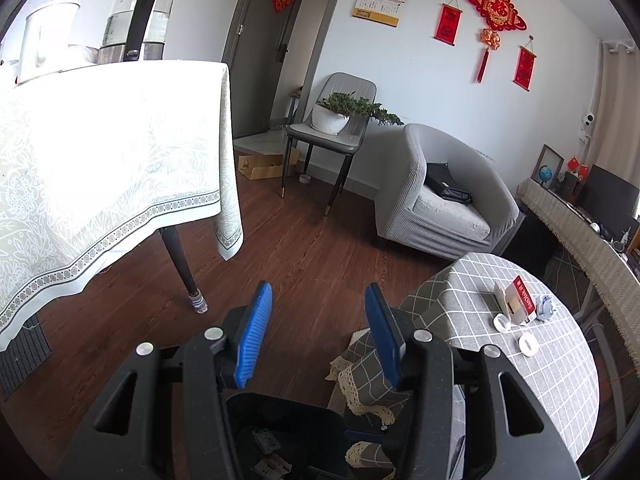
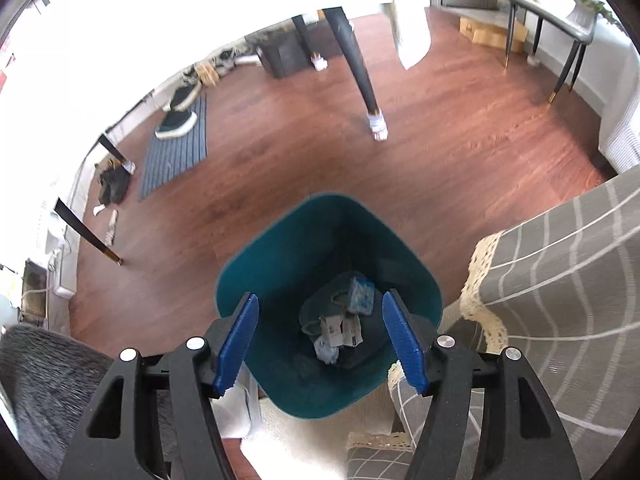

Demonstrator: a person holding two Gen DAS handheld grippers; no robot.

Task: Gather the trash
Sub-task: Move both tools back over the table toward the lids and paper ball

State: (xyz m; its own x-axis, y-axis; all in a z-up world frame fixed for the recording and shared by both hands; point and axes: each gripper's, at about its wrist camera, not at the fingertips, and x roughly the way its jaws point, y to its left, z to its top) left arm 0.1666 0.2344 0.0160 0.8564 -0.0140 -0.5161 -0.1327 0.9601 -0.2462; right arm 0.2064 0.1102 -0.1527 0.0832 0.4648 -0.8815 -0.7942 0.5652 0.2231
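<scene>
Trash (image 2: 340,326) is seen at the bottom of a teal plastic bin (image 2: 280,256) with rounded corners, which stands on the brown wooden floor (image 2: 280,152): crumpled paper, small printed cartons and a pale blue wrapper. The writing on them cannot be read. Above the bin, the right gripper (image 2: 320,338) is held with its ribbed blue fingers (image 2: 236,344) apart and nothing between them. The left gripper (image 1: 316,336) is also open and empty. A grey checked cloth with lace edge covers the round table (image 1: 520,360).
</scene>
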